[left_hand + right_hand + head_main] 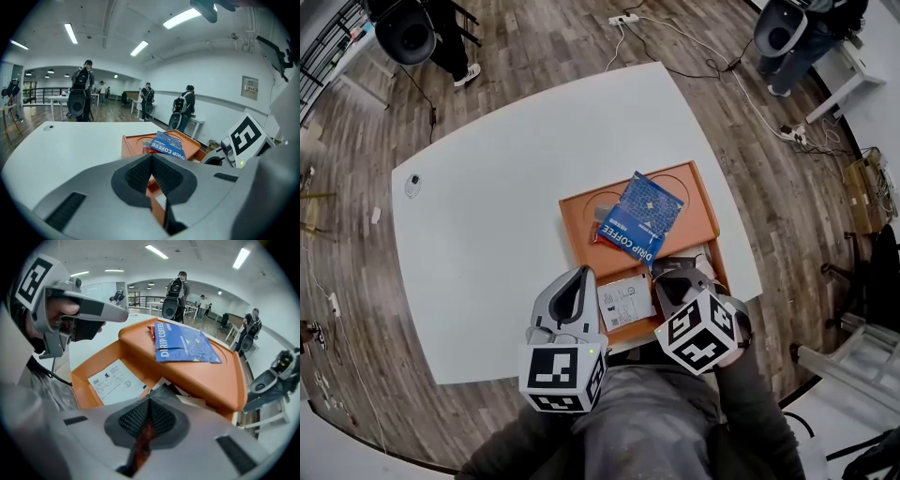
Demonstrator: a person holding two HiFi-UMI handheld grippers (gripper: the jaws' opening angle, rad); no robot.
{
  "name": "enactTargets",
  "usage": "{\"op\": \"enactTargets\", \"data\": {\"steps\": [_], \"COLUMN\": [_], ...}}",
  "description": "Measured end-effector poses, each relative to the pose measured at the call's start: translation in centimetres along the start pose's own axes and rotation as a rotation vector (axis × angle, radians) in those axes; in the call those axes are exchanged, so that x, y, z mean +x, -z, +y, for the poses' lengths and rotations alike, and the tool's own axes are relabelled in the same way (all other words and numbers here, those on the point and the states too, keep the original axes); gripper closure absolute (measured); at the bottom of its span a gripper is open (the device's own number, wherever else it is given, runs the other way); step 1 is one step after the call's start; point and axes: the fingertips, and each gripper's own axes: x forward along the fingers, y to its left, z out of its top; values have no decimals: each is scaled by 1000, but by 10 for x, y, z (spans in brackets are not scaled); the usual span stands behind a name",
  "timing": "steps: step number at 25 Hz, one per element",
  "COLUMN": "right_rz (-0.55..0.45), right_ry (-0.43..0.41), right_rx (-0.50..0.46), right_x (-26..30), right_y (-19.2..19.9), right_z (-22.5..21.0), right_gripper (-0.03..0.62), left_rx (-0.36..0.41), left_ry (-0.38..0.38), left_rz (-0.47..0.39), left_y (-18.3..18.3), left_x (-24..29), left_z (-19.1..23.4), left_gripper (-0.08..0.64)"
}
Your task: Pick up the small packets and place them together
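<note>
An orange tray [705,199] lies on the white table [487,244]. A blue drip coffee packet [642,214] [185,343] rests on the tray's far part, half over a small grey packet [602,213]. A white printed sheet [625,302] [115,380] lies in the near compartment. My right gripper [673,278] [149,401] points steeply down into the tray's near right corner, shut on a small dark packet [165,392] whose tip sticks out past the pads. My left gripper [579,277] [151,159] hovers at the tray's near left edge, shut with nothing in it.
A small round object [412,184] sits near the table's far left corner. Cables and a power strip [623,19] run over the wooden floor. People with backpacks [79,91] stand beyond the table. The table's near edge is just under my grippers.
</note>
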Motion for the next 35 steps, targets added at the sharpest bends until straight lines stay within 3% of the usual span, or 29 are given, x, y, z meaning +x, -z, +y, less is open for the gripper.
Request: {"op": "enactTargets", "data": {"steps": [4,7,9,11,15,16,17,20,28,35], "right_rz": [-16,13,32,54,61,59,59,49,-45,-141], "right_ry": [-31,-58,-56,-42,-32,-35,-37,-17,-25,-65], "right_rx": [26,20,13,5,-9,-13,-20,-48,-59,-71], "right_x": [-6,-5,-3,2,5,4,3,0,-32,-65], "right_y": [-2,3,6,10,10,9,9,4,-21,-46], "right_z": [3,6,6,4,0,1,3,7,17,27], "right_gripper": [582,393,322,291,295,351,458,533,552,552], "left_rx": [5,8,9,10,5,3,1,0,3,25], "left_ry": [7,18,24,28,25,22,21,18,25,19], "left_rz": [-9,-14,-14,-14,-7,-4,-1,-3,-6,-66], "left_y": [-7,-10,-11,-10,-7,-7,-7,-10,-10,-35], "left_x": [-1,0,2,4,8,8,7,6,-2,-18], "left_z": [-2,-6,-7,-6,-2,-1,0,1,-3,-12], "left_gripper": [563,563,563,563,563,563,563,563,563,563]}}
